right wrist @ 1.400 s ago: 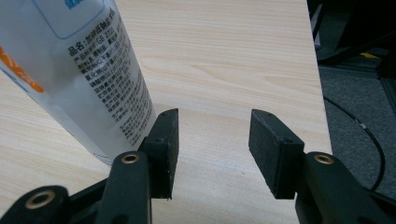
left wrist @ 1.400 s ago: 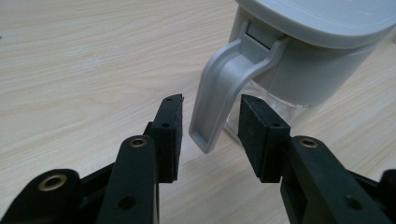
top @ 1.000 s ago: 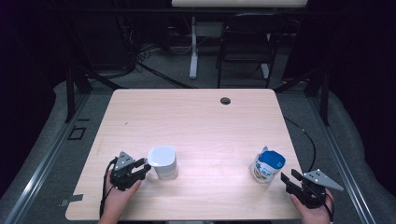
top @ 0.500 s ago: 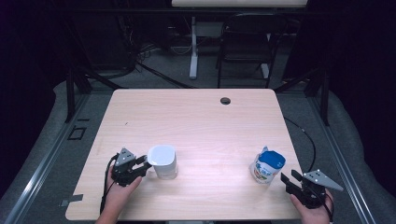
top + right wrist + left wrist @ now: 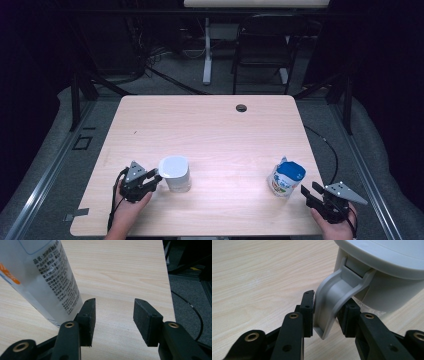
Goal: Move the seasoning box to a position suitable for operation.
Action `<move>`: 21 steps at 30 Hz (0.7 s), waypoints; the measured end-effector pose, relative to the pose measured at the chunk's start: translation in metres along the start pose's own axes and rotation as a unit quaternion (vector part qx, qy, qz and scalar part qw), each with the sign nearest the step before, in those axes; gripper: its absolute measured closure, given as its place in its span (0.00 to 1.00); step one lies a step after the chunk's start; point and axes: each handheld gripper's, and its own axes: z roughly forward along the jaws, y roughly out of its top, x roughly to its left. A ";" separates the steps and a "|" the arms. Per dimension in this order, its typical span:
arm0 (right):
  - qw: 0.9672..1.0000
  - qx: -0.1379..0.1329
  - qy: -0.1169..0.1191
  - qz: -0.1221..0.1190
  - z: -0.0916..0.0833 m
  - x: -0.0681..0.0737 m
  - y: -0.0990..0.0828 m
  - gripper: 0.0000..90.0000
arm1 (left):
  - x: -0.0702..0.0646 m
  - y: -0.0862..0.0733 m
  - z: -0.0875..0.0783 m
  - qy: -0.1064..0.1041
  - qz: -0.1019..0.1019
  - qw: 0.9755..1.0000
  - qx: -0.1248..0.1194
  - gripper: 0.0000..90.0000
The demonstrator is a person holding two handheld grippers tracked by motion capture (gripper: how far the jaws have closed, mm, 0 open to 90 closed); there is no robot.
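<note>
White rigid plastic lidded jug (image 5: 176, 173) standing near front edge of pale wooden table (image 5: 210, 125); probably light, smooth, best gripped at its curved handle (image 5: 331, 302). Left gripper (image 5: 325, 312) closing, pads flanking handle; right gripper (image 5: 114, 320) spread, empty, beside blue-capped white container (image 5: 286, 178)

The high view is dim around its edges, the room behind nearly black, while soft light from above falls evenly on the wooden table (image 5: 210, 135). Shadows there are faint and short. In the left gripper view the grey handle (image 5: 332, 302) between the jaws is sharp, and the table beyond them softens slightly. In the right gripper view the printed can (image 5: 42, 277) beside one jaw shows pale glare; the floor past the jaws is dark.
</note>
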 end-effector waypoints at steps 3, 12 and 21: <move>1.000 -0.001 0.003 -0.004 -0.001 0.002 0.001 0.60 | -0.001 0.000 -0.001 0.001 0.002 1.000 0.001 0.77; 1.000 -0.004 0.010 -0.014 -0.011 0.008 0.005 0.63 | -0.008 0.000 -0.002 0.005 -0.003 1.000 0.008 0.76; 0.999 -0.002 0.013 -0.037 -0.016 0.021 0.007 0.66 | -0.015 0.003 0.001 0.004 0.004 1.000 0.011 0.77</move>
